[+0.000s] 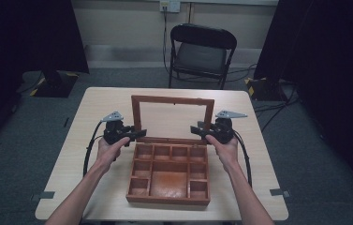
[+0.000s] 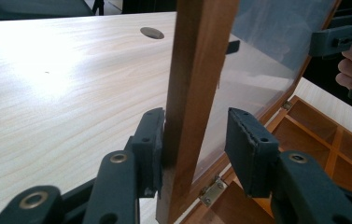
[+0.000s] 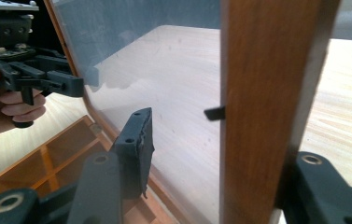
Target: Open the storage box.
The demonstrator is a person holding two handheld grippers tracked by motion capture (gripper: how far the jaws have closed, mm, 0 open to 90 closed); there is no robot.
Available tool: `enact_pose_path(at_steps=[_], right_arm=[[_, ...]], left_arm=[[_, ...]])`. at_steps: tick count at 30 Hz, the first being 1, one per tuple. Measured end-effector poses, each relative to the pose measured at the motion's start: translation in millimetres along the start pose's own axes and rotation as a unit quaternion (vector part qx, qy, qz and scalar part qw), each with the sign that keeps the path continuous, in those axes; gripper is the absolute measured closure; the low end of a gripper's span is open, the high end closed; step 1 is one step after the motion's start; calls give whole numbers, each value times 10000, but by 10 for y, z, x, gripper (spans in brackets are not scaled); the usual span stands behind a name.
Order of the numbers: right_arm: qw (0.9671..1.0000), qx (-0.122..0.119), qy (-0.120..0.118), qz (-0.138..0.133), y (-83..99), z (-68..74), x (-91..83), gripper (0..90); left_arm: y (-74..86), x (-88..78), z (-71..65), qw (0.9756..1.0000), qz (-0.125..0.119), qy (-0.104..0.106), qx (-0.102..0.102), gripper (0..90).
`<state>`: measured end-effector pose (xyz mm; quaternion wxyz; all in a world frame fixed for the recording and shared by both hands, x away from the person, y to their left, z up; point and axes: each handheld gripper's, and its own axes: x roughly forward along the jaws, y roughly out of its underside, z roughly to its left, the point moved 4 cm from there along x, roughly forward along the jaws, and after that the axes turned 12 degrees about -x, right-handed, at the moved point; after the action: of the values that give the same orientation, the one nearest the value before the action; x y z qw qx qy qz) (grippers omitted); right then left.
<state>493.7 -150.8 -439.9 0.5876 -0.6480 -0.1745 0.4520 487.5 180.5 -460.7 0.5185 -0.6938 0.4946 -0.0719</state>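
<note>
A wooden box (image 1: 168, 199) with several compartments sits at the table's middle, its glass-paned lid (image 1: 172, 99) standing upright. My left gripper (image 1: 138, 134) is at the lid's left stile (image 2: 197, 70). It is open, the jaws straddling the stile: one pad (image 2: 149, 140) touches the wood, the other pad (image 2: 248, 149) stands clear on the glass side. My right gripper (image 1: 197, 129) is open around the right stile (image 3: 267, 93). Its inner pad (image 3: 136, 140) is well off the wood and the outer jaw is partly hidden behind the stile. Each gripper view shows the other gripper through the glass (image 3: 164, 60).
The pale wood table (image 1: 99, 108) has a cable hole (image 2: 151, 32) behind the lid. A black folding chair (image 1: 202, 49) stands beyond the far edge. Dark curtains and stand bases (image 1: 55, 84) flank the table. Small brass hinges (image 2: 212, 190) join lid and box.
</note>
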Motion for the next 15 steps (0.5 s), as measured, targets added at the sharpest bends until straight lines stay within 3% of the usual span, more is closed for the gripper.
enact_pose_path(at_steps=[7,12,15], right_arm=[[9999,97,38,-44,29,-50,59,493],[9998,163,71,-32,52,-75,82,487],[9998,171,77,-12,60,-77,88,449]], left_arm=[[1,14,29,10000,36,-76,-16,600],[4,20,69,9994,-115,78,-308,607],[7,29,74,9996,-119,38,-268,616]])
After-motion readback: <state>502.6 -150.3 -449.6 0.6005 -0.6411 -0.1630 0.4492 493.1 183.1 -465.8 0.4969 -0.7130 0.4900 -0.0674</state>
